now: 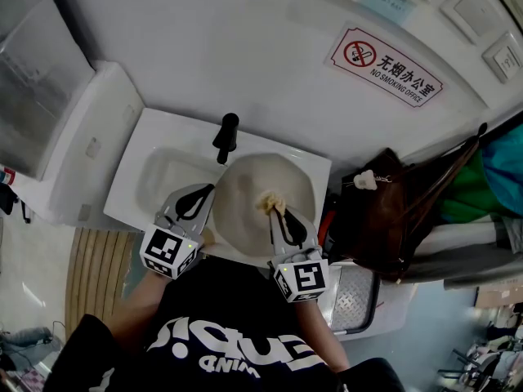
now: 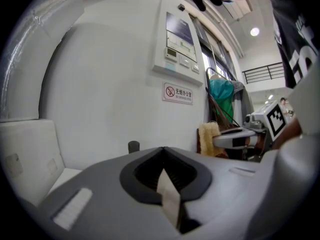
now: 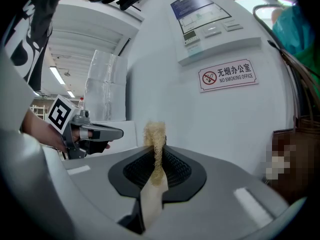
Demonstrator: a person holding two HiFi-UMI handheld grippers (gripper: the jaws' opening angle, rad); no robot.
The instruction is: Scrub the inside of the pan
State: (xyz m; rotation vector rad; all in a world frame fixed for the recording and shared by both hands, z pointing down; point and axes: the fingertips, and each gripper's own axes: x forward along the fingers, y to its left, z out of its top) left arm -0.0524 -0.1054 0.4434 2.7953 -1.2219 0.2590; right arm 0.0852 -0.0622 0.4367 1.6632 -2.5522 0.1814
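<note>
A smooth white wall [image 1: 204,47] rose behind everything, and close against it sat a white rectangular sink [image 1: 163,129] with rounded corners. The pan [image 1: 245,211], round, pale cream and matte, sat over the right half of the basin. It was tilted, with its inside turned up toward the person, and it covered most of the room between the front edge and the wall. To the right, just beside the sink, a dark brown bag [image 1: 384,211] with long straps crowded that edge, while the left part of the basin lay open. The left claw [image 1: 204,193] reached the pan's left rim. Seen from its own camera, this claw [image 2: 162,149] was pressed together on a thin pale strip the colour of the pan, apparently that rim seen edge-on. The right claw [image 1: 274,212] hung over the middle of the pan, pinching a scrubber [image 1: 268,201]. The scrubber [image 3: 155,134] was straw-coloured, coarse and fibrous, and it stood up out of the ribbed black pads. A black tap [image 1: 226,135] with a rounded head stood at the back of the sink, just beyond the pan's far rim and apart from both claws.
</note>
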